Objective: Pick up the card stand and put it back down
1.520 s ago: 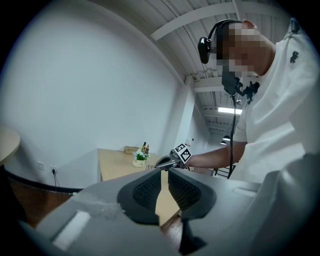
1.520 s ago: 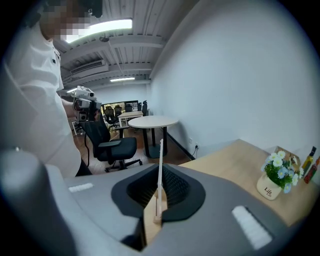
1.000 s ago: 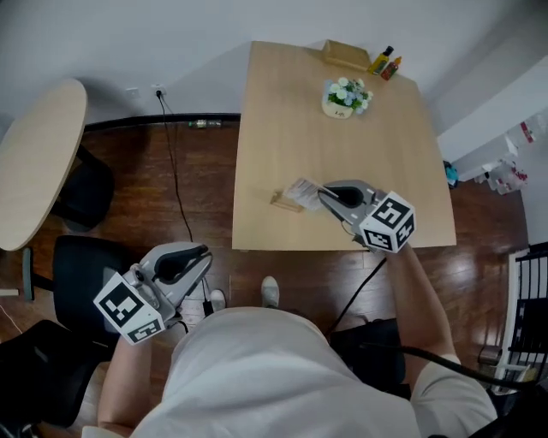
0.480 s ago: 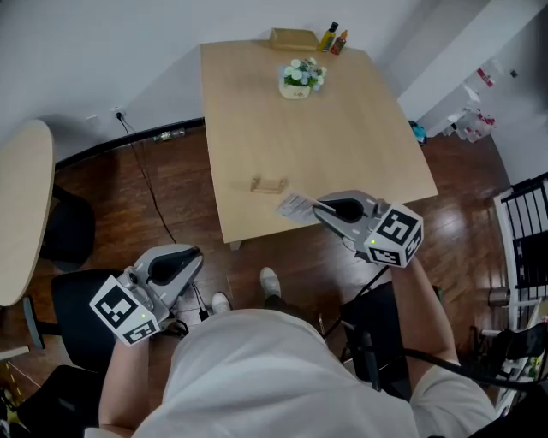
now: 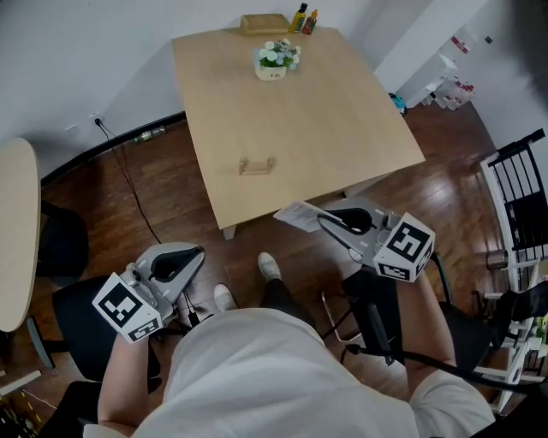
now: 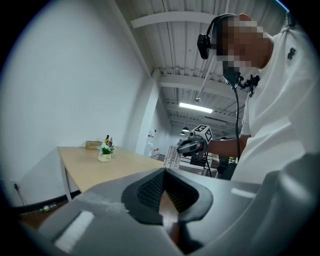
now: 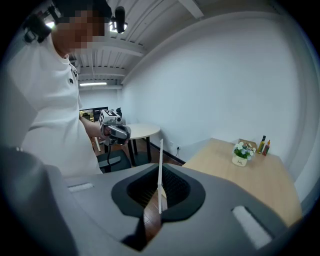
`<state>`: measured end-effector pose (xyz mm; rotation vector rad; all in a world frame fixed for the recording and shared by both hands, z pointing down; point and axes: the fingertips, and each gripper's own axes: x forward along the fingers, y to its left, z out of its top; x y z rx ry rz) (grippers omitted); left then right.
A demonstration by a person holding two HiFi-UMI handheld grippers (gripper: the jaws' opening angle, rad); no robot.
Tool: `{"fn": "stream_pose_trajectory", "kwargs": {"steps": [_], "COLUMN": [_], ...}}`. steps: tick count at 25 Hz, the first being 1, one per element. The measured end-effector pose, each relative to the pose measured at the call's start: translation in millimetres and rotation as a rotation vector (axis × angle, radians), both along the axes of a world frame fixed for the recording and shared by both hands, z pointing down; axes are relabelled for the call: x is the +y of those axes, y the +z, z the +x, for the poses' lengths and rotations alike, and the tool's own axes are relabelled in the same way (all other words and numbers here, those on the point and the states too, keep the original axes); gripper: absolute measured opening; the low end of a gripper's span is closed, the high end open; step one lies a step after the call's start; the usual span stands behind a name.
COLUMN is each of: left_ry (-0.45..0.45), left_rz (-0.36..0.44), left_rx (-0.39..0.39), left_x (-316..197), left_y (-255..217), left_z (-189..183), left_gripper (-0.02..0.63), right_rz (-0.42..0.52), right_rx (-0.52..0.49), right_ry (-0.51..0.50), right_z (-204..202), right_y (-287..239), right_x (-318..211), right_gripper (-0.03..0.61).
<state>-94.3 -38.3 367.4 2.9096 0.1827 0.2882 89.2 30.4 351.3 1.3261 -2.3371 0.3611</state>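
Note:
The small wooden card stand (image 5: 257,166) sits empty on the light wooden table (image 5: 325,128), near its front edge. My right gripper (image 5: 321,219) is off the table, in front of that edge above the floor. It is shut on a white printed card (image 5: 297,216), which stands edge-on between the pads in the right gripper view (image 7: 160,170). The left gripper (image 5: 184,259) hangs low at my left side over the dark floor. Its tips meet and hold nothing (image 6: 164,172). In the left gripper view the right gripper (image 6: 192,145) and its card (image 6: 171,157) show ahead.
A flower pot (image 5: 276,58), a wooden box (image 5: 264,23) and two small bottles (image 5: 304,17) stand at the table's far end. A round table (image 5: 13,231) and a black chair (image 5: 60,244) are at the left. A black rack (image 5: 522,197) is at the right, with a stool (image 5: 377,291) below my right arm.
My right gripper has drawn the card away from the stand and off the table's front edge toward me. The stand stayed on the table. The left gripper has barely shifted.

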Motion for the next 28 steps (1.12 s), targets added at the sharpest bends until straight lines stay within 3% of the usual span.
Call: {"fn": "stream_pose_trajectory", "kwargs": {"steps": [7, 14, 28], "left_ry": [0.028, 0.0, -0.164], "left_rz": [-0.039, -0.025, -0.013], "left_rx": [0.035, 0.041, 0.041], "left_x": [7, 1, -13], "left_y": [-6, -10, -18], "left_z": [-1, -1, 11], "left_gripper": [0.002, 0.002, 0.002], "right_rz": [-0.003, 0.005, 0.004], "right_rx": [-0.014, -0.005, -0.004], "right_ry": [0.041, 0.023, -0.133], "right_z": [1, 6, 39], "right_y": [1, -1, 2], "right_x": [14, 8, -56], "right_gripper": [0.02, 0.02, 0.02]}}
